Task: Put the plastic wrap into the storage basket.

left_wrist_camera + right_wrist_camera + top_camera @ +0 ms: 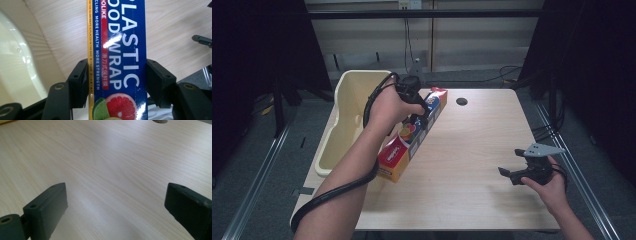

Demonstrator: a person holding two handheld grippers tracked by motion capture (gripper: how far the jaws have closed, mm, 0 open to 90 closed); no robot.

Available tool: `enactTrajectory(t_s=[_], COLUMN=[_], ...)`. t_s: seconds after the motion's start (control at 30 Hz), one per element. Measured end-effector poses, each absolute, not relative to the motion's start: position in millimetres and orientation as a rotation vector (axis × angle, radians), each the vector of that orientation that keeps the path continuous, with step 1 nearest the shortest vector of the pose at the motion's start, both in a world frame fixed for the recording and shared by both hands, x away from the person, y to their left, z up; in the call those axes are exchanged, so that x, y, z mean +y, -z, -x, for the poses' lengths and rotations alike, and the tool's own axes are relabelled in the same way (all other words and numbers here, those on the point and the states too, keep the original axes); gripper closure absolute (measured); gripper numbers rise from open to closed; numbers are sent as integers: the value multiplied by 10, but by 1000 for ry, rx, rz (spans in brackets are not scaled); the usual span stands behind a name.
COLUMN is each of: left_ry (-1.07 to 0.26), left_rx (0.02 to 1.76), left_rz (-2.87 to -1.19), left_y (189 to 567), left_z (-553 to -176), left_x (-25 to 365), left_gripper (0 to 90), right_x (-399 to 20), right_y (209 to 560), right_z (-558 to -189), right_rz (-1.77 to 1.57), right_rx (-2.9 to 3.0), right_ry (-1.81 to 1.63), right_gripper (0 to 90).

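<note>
The left gripper [421,111] has its jaws clamped across the plastic wrap box [412,136], whose long axis runs from 7 to 1 o'clock on the surface [472,150], just beside the cream basin [343,120] at 9 o'clock. The forearm reaches diagonally forward. The right gripper [512,165] rests with jaws apart, well apart at 4 o'clock
</note>
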State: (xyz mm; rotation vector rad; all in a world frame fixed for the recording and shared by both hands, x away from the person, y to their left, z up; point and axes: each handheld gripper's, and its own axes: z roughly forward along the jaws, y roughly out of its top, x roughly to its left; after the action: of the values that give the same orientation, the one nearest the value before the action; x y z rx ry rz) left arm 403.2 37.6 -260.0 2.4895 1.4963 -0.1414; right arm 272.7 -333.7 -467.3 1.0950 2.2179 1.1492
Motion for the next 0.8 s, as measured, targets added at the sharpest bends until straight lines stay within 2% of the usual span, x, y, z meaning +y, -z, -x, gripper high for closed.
enactTrajectory(t_s=[0.8], left_ry=[92], left_rx=[1595], left_rz=[-2400], left_y=[2250], left_z=[-4046], left_x=[670], left_gripper=[414], right_x=[-3323], right_y=[4689], right_z=[-2732], right_rz=[-1089], right_rx=[2257], right_ry=[-1181], right_gripper=[13])
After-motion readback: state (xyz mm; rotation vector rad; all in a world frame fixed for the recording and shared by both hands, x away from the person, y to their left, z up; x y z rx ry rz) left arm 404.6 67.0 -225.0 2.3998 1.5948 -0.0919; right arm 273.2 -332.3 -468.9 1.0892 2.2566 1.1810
